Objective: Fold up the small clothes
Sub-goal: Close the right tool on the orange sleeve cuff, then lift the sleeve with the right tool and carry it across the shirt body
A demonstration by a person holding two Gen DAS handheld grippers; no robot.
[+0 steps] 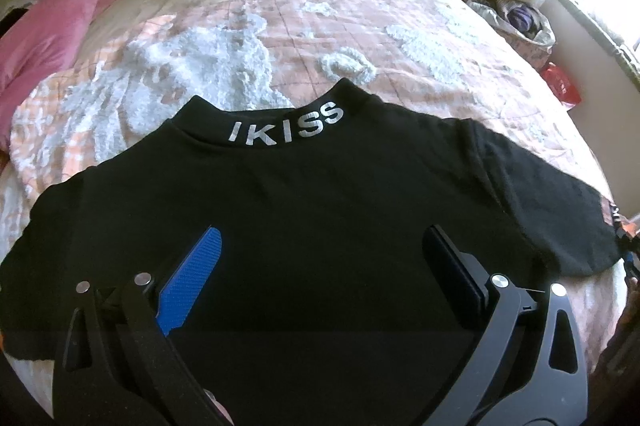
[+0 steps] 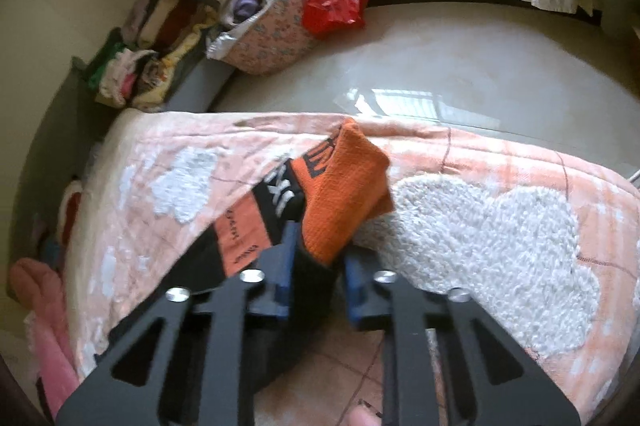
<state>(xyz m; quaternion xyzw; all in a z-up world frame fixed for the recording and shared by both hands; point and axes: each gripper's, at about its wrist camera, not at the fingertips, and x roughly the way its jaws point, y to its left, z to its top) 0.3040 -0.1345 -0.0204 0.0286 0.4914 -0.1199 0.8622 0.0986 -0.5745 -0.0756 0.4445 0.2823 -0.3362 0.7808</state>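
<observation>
In the left wrist view we see a black T-shirt (image 1: 304,193) spread flat on the bed (image 1: 280,25), its collar printed IKISS pointing toward the far end and both short sleeves laid out toward the bed's side edges. We judge the folding barely begun: the body lies unfolded and no crease shows yet. Our left gripper (image 1: 320,258) hovers over the lower part of the shirt with its jaws spread wide, grasping nothing; the cloth lies under and between the fingers, and we cannot tell whether they touch it.

In the right wrist view our right gripper (image 2: 316,258) is clenched on the orange sleeve cuff (image 2: 340,193) of that shirt, near the bed's side edge beside the floor (image 2: 440,73). The cuff bunches up out of the blue pads (image 2: 286,266), lifted off the pink quilt (image 2: 480,226). We take this as the start of the first fold, bringing the sleeve in over the body; the other sleeve and the lengthwise folds remain.
</observation>
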